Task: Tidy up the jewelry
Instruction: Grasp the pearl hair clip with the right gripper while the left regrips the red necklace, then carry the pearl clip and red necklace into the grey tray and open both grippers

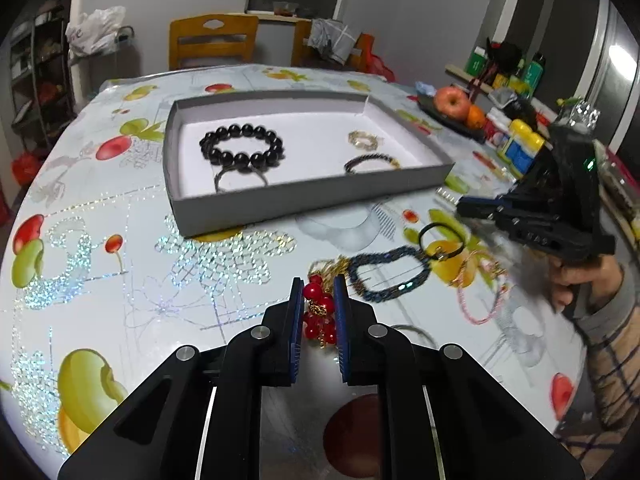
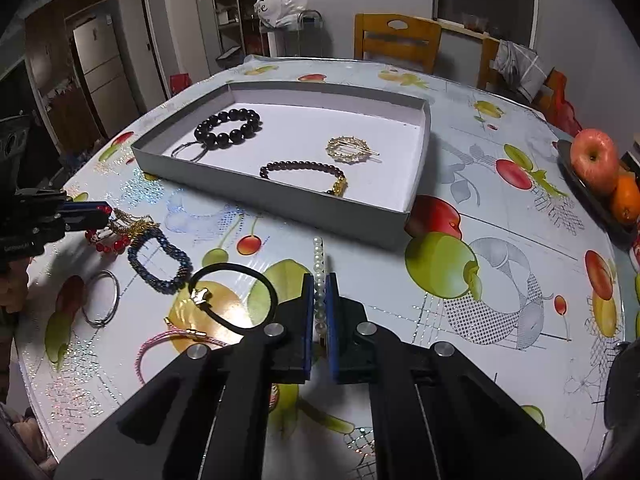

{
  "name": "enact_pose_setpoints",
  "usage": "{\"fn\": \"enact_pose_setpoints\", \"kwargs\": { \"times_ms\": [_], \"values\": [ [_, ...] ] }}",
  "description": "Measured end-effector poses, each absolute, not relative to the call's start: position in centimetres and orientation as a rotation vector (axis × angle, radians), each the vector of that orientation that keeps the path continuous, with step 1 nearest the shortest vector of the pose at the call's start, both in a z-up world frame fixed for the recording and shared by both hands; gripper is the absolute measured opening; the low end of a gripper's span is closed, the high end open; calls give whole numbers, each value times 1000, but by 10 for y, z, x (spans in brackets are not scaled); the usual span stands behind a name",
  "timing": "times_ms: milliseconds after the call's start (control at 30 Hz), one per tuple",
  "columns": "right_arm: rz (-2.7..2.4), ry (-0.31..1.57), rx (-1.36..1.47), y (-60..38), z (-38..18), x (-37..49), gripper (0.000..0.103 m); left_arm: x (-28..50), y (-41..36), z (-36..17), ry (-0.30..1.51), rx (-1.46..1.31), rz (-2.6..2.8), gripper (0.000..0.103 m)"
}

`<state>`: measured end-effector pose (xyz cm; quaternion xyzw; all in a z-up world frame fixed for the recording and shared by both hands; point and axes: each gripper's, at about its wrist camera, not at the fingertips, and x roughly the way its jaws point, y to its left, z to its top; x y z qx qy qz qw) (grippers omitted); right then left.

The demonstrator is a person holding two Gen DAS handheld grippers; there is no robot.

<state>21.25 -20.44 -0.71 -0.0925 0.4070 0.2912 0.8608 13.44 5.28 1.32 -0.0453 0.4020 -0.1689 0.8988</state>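
Fruit-print table (image 2: 500, 240): our left gripper (image 1: 317, 312) clamps the red bead bracelet (image 1: 320, 312), right gripper (image 2: 319, 300) clamps the pearl strand (image 2: 319, 264), strand pointing toward the tray (image 2: 280, 200) ahead.

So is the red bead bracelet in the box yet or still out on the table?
Out. The red bead bracelet lies on the table, in front of the grey box, with the left gripper shut on it.

Tabletop (image 2: 500, 216) under a fruit-print cover, apple (image 2: 594, 160) and orange (image 2: 627, 198) on a dark dish at its edge, wooden chair (image 2: 396, 42) behind, white plastic bag (image 2: 282, 6), fridge (image 2: 98, 64)
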Motion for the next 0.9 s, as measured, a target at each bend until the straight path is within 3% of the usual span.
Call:
{"fn": "enact_pose_setpoints", "kwargs": {
  "times_ms": [500,900],
  "values": [
    [679,749,-228,-191,58,193,6,140,67,85,741,-48,-344,16],
    [664,711,-165,-177,82,235,6,179,43,125,663,10,-360,16]
  ]
}}
